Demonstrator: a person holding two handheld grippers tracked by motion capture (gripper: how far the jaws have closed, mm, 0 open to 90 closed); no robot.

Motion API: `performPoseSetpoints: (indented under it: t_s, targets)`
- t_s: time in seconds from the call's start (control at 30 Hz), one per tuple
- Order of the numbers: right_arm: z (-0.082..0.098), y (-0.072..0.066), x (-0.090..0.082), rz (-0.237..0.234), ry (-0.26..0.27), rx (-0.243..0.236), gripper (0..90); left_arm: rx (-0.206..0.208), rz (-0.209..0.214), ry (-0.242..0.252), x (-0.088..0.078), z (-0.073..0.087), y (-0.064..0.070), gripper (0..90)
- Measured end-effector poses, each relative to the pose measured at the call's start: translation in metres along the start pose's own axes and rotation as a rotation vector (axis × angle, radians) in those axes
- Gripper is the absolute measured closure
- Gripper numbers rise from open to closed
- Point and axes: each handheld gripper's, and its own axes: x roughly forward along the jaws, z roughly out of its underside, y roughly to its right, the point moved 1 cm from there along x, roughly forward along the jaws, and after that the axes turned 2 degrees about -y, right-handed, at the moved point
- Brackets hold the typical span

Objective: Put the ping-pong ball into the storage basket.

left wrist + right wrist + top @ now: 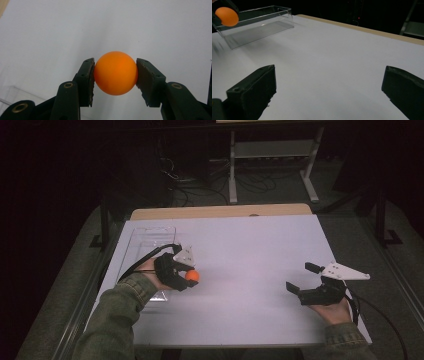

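1. Big flat white table [240,270] under me, smooth and matte, with a pale wooden strip along the far edge.
2. Over on my left sits a clear plastic box [145,237], a long rectangle with thin glossy walls; through my right gripper view it reads as see-through with a bare floor.
3. My right gripper [301,277] is low near the right side of the table, its blocky black jaws spread wide with only white surface between them.
4. My left gripper [191,275] sits just beside the near end of the box, its rough dark pads pinching from both sides.
5. And there it is, the orange ball [115,73], smooth, round, faintly shiny, held in my left gripper above the table.
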Motion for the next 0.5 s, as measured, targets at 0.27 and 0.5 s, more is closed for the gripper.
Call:
performPoseSetpoints:
  t_s: [0.27, 0.5]
  targets:
    - [0.0, 0.0, 0.0, 0.0, 0.0, 0.0, 0.0, -0.008, -0.009, 0.013, -0.009, -0.001, -0.002, 50.7]
    - [0.0, 0.0, 0.0, 0.001, 0.001, 0.002, 0.0, -0.009, -0.019, 0.017, -0.017, 0.0, -0.004, 50.8]
